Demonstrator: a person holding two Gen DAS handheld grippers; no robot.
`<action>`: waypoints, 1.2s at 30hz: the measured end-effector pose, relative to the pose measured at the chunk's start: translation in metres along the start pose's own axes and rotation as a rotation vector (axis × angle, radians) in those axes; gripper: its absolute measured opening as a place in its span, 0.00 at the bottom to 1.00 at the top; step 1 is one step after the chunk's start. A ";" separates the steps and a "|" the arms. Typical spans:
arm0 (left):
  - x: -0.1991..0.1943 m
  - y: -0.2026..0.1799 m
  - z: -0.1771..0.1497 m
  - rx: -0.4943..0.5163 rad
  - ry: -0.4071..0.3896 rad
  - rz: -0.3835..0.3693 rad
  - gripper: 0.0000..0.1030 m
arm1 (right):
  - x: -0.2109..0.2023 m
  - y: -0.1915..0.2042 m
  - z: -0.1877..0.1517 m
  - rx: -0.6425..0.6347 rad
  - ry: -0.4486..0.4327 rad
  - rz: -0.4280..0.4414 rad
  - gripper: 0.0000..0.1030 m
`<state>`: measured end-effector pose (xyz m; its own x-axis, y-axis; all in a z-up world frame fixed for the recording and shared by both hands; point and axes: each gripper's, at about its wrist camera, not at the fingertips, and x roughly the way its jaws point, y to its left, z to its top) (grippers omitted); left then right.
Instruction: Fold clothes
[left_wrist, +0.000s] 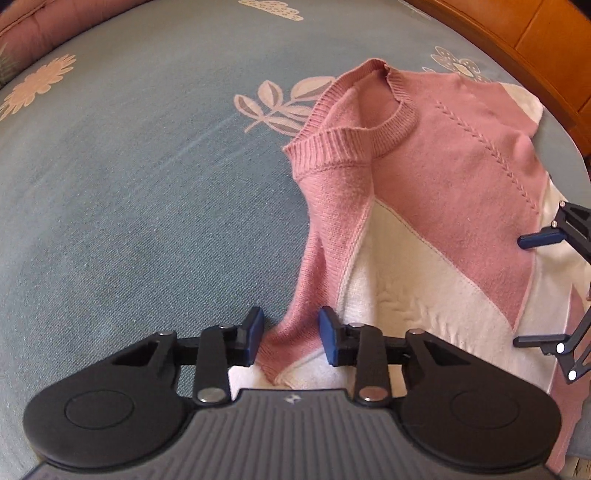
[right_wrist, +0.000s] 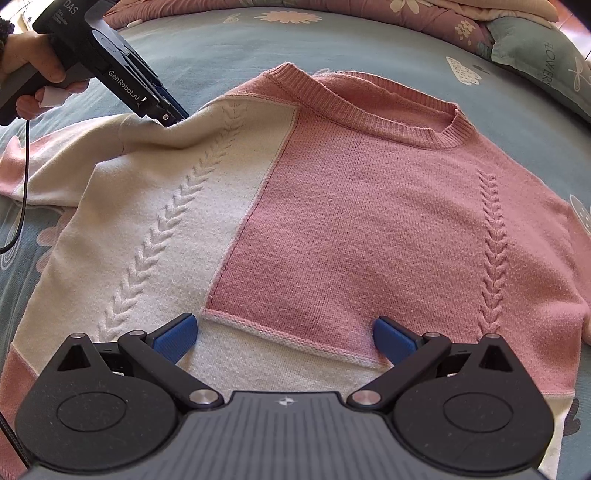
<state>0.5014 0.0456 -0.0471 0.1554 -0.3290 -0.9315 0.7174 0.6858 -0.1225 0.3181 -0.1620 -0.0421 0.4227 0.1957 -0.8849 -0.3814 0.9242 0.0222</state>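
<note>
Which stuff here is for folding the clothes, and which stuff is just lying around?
For the folding:
pink and white sweater
left gripper, open around a bit of the sweater
right gripper, open over the sweater

Just lying around:
flowery blue bedspread
pillows
wooden furniture

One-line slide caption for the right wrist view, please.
Open right gripper hovers over a pink-and-white sweater on a floral bedspread while the left gripper meets its white shoulder.

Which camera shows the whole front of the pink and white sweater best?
The right wrist view: the sweater lies spread out, neckline to hem. The left wrist view shows only its bunched shoulder and neckline from the side.
</note>
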 end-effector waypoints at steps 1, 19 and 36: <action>0.001 0.001 0.003 -0.002 0.019 -0.017 0.10 | 0.000 0.000 0.000 0.000 0.001 0.001 1.00; -0.021 0.044 0.010 -0.242 -0.051 0.381 0.11 | -0.002 0.002 -0.002 0.008 0.002 0.013 1.00; 0.007 0.028 0.015 -0.287 -0.108 0.199 0.31 | 0.000 0.004 -0.007 -0.018 -0.024 -0.013 1.00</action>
<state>0.5325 0.0529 -0.0516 0.3546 -0.2267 -0.9071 0.4486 0.8925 -0.0477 0.3105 -0.1605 -0.0453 0.4468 0.1918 -0.8738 -0.3901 0.9208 0.0026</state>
